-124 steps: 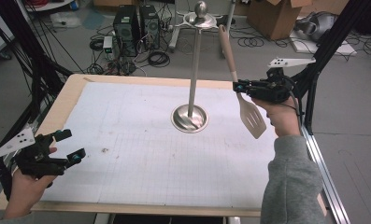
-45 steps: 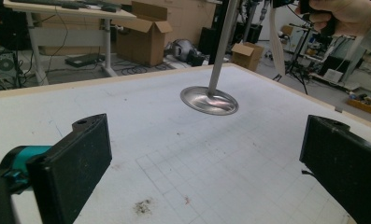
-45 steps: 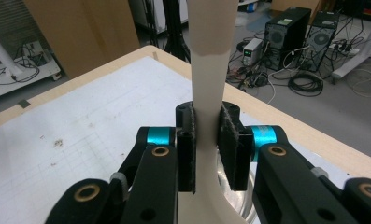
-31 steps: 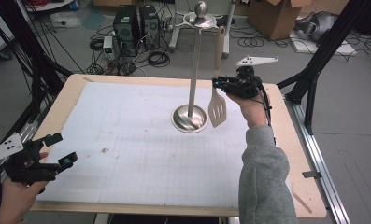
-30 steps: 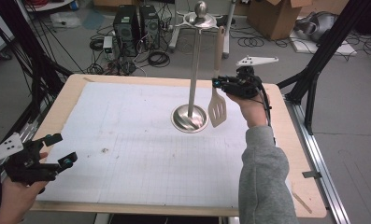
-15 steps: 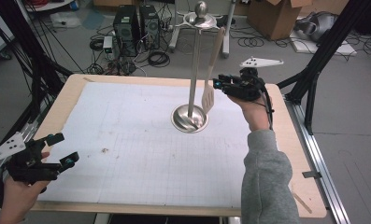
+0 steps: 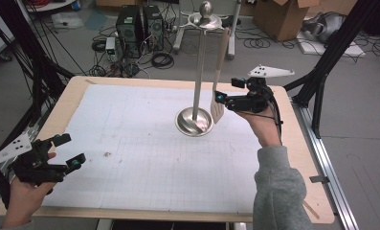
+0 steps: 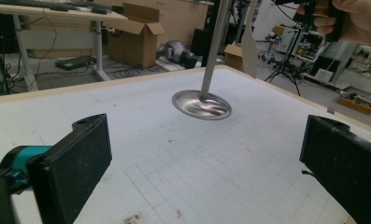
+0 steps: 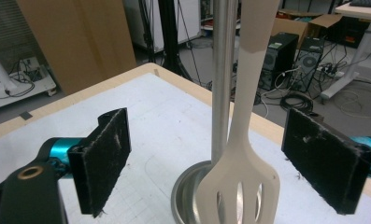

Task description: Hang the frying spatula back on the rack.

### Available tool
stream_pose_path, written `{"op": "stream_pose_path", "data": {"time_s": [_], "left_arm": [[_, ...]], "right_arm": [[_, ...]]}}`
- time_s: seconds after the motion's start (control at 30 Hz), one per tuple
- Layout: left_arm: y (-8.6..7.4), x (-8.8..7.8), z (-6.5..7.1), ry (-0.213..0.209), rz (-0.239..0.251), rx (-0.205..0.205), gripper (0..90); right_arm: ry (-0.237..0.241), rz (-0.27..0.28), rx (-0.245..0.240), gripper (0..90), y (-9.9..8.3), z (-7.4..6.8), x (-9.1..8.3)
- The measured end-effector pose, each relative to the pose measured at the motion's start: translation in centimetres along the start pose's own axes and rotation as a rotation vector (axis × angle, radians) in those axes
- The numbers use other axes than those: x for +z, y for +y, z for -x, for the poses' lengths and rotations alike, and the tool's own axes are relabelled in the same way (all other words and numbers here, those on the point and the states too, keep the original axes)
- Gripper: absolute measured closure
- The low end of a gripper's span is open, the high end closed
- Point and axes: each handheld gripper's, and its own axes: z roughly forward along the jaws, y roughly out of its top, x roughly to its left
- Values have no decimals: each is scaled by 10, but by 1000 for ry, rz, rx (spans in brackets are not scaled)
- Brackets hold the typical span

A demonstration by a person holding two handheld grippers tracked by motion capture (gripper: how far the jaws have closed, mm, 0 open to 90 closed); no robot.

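Spatula (image 7: 219, 72) hangs from the metal stand (image 7: 197, 76) on the tabletop (image 7: 130, 153) (hanging looks done); right hand-held gripper (image 7: 221, 99), jaws just opened wide around it, grips nothing; withdrawal remains.

Stand pole (image 7: 198, 72) and hanging spatula (image 7: 219, 81) block mat centre; bare mat (image 7: 130, 143) elsewhere.
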Motion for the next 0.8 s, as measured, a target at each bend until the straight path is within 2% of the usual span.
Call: {"op": "stream_pose_path", "data": {"time_s": [0.2, 0.4, 0.57, 0.8], "left_arm": [[1, 2, -1, 1, 13, -1, 27], [1, 2, 0, -1, 15, -1, 26], [3, 2, 1, -6, 15, 7, 27], [3, 5, 2, -17, 11, 9, 27]], "right_arm": [[-17, 31, -24, 140, 1, -4, -10], [34, 66, -53, 141, -7, -9, -18], [78, 77, -51, 140, -19, -14, -23], [82, 86, -56, 141, -35, -17, -28]]}}
